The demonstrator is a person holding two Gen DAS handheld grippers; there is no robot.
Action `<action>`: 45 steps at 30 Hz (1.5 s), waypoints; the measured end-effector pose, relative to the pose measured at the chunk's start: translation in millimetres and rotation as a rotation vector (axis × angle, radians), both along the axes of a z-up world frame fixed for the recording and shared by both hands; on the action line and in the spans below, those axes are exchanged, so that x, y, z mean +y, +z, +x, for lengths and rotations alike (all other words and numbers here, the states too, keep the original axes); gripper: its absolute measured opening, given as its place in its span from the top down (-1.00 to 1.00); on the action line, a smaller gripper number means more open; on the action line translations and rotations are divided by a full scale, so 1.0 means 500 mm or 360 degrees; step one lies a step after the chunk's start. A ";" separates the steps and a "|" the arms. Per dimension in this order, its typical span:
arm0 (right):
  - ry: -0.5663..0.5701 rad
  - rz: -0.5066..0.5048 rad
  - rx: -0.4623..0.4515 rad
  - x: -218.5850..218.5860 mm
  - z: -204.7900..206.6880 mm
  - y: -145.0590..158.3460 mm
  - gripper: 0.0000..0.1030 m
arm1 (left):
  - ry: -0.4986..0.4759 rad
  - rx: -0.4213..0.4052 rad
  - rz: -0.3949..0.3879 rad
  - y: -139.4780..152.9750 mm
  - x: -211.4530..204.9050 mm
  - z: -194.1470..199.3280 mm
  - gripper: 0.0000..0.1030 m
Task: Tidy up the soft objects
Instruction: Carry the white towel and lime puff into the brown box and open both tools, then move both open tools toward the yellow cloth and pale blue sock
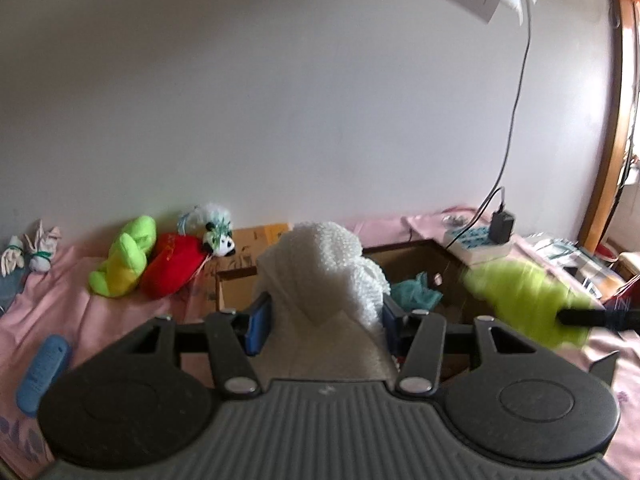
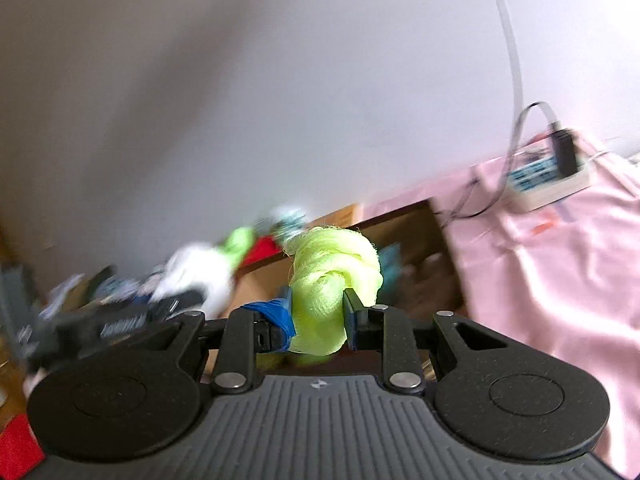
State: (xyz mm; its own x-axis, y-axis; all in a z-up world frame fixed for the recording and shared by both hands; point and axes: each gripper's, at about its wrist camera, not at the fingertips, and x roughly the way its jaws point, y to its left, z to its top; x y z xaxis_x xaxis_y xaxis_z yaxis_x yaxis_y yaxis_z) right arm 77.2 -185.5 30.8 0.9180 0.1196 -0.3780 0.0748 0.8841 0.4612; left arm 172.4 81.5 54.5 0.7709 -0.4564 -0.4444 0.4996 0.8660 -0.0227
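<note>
Left gripper (image 1: pixel 324 316) clamped the white knit bundle (image 1: pixel 324 264) and right gripper (image 2: pixel 318 316) the lime-green yarn wad (image 2: pixel 334 276), both just near of the open cardboard box (image 1: pixel 436 260); soft, light, squashy, probably best pinched mid-bulk

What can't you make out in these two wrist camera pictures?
- Cardboard box contents: left wrist view, the white knit bundle and gripper body cover most of them.
- Toys by the wall: right wrist view, motion blur.
- Blue object on the pink sheet: left wrist view, partly behind the gripper body.
</note>
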 end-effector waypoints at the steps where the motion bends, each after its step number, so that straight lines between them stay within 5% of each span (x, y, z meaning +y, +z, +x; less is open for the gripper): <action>1: -0.0030 0.0009 0.0020 -0.009 0.013 -0.002 0.86 | 0.0014 0.0021 0.0016 -0.010 -0.008 0.013 -0.06; 6: -0.0100 0.0038 0.0125 -0.035 0.081 -0.029 0.85 | 0.0106 0.0111 0.0073 -0.054 -0.027 0.065 -0.07; 12: -0.0157 -0.0173 0.0280 -0.020 0.175 -0.066 0.85 | 0.0182 0.0228 0.0099 -0.102 -0.040 0.121 -0.07; 18: -0.0090 -0.0354 0.0395 0.018 0.246 -0.098 0.85 | 0.0220 0.0301 0.0117 -0.134 -0.048 0.157 -0.10; 25: 0.0095 -0.0286 0.0433 0.041 0.305 -0.129 0.72 | 0.0247 0.0320 0.0158 -0.158 -0.051 0.182 -0.17; 36: 0.0016 -0.0232 0.0510 0.027 0.290 -0.115 0.72 | 0.0215 0.0324 0.0167 -0.163 -0.061 0.182 -0.68; 45: -0.0041 -0.0069 0.0478 0.024 0.231 -0.084 0.70 | 0.0180 0.0321 0.0063 -0.127 -0.042 0.143 -0.69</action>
